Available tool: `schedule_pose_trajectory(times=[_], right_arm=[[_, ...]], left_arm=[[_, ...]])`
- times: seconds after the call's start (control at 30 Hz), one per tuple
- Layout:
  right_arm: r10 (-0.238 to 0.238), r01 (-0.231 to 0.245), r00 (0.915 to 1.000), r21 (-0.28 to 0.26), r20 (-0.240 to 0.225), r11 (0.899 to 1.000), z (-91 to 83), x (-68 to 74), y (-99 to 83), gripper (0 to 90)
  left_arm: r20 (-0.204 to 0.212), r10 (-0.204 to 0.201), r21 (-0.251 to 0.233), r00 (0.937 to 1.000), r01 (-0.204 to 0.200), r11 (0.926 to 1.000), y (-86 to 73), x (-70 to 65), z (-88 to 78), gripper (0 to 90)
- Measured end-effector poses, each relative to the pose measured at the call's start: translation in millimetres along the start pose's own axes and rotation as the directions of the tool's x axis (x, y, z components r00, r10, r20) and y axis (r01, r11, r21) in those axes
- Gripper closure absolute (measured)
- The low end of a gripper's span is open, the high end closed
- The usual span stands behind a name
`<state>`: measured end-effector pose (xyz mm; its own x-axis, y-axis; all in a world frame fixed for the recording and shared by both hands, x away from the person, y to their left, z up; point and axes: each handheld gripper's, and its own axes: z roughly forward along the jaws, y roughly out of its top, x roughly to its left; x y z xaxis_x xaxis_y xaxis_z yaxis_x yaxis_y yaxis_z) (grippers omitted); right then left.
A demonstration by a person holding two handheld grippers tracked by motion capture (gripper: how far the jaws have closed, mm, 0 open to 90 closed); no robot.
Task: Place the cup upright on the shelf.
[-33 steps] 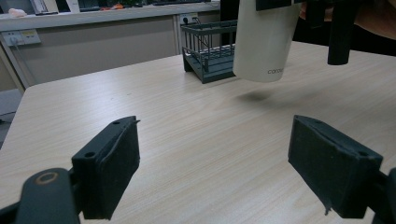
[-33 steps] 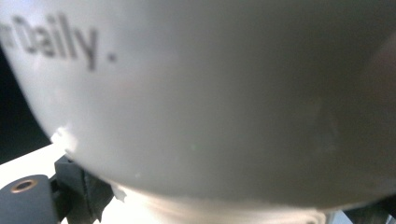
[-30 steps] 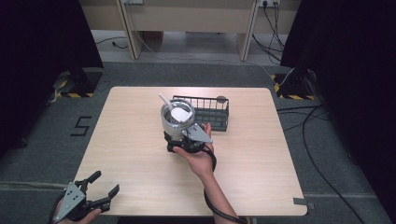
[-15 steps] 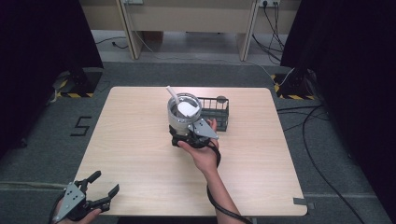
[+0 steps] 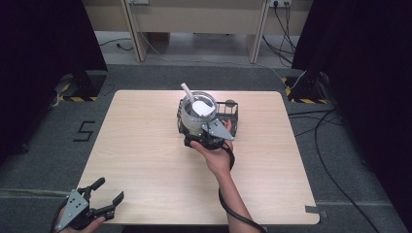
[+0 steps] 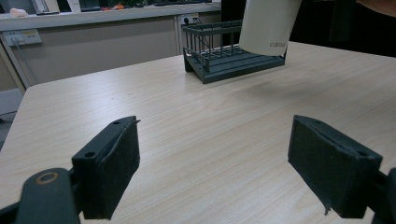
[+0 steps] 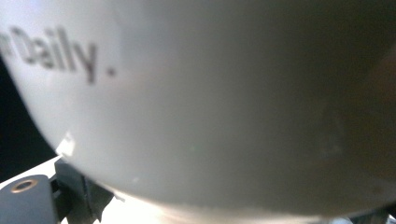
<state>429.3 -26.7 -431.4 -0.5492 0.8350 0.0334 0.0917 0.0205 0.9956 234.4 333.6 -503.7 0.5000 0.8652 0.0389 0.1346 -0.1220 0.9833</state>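
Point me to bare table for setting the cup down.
Free: the whole left half, between the rack and the open left gripper, and the near-right stretch of table beside the forearm. Crowded: far centre, where the right gripper holds the cup at the rack.

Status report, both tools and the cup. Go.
Left tool open, idle at near table edge. Right tool shut on white cup, held over dark wire rack. Path clear.
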Motion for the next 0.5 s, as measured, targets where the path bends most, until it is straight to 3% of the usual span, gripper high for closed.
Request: schedule_pose_trajectory(times=[0.5], right_arm=[[0.011, -0.011, 0.9996, -0.009, 0.026, 1.0, 0.4, -9.3, 9.1, 9.8]], left_arm=[[0.001, -0.005, -0.005, 1.0, 0.005, 1.0, 0.0, -0.8, 0.6, 16.1]])
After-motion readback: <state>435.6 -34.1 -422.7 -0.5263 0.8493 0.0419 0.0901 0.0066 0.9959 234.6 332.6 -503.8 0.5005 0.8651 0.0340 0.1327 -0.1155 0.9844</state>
